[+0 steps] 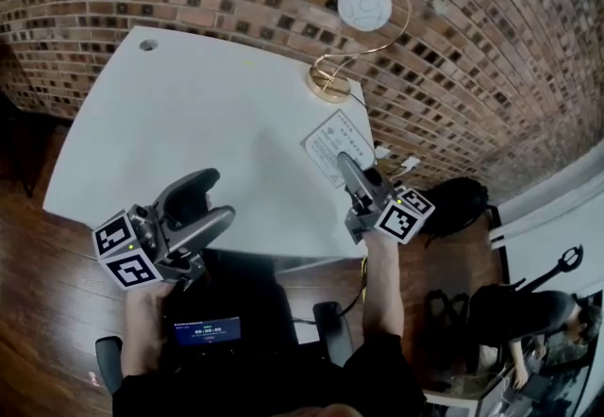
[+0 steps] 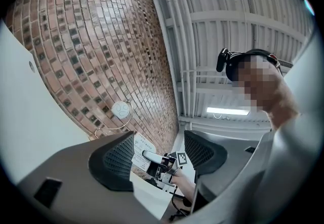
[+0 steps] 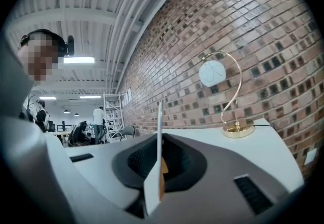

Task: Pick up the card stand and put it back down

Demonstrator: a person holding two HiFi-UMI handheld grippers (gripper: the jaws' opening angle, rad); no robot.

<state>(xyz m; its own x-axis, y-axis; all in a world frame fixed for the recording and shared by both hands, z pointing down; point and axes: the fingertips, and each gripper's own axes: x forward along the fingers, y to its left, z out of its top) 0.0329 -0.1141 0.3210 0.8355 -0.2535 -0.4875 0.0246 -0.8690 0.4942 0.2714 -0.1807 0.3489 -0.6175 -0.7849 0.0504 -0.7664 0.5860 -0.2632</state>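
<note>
The card stand point(image 1: 330, 145), a clear sheet holder with a printed white card, is at the right edge of the white table point(image 1: 189, 113). My right gripper point(image 1: 345, 163) is shut on its near edge. In the right gripper view the card stand point(image 3: 159, 137) shows edge-on, pinched between the dark pads point(image 3: 177, 159). Whether it still touches the table I cannot tell. My left gripper point(image 1: 209, 204) hangs open over the table's front edge, holding nothing. From the left gripper view, the card stand point(image 2: 141, 148) and the right gripper point(image 2: 158, 159) appear between the open jaws, far off.
A gold lamp point(image 1: 328, 84) with a white globe point(image 1: 364, 5) stands just beyond the card stand, its cable running off the right edge. A brick wall point(image 1: 453, 57) backs the table. A black bag point(image 1: 462, 203) lies on the wood floor at the right. A cable hole point(image 1: 148, 44) marks the far left corner.
</note>
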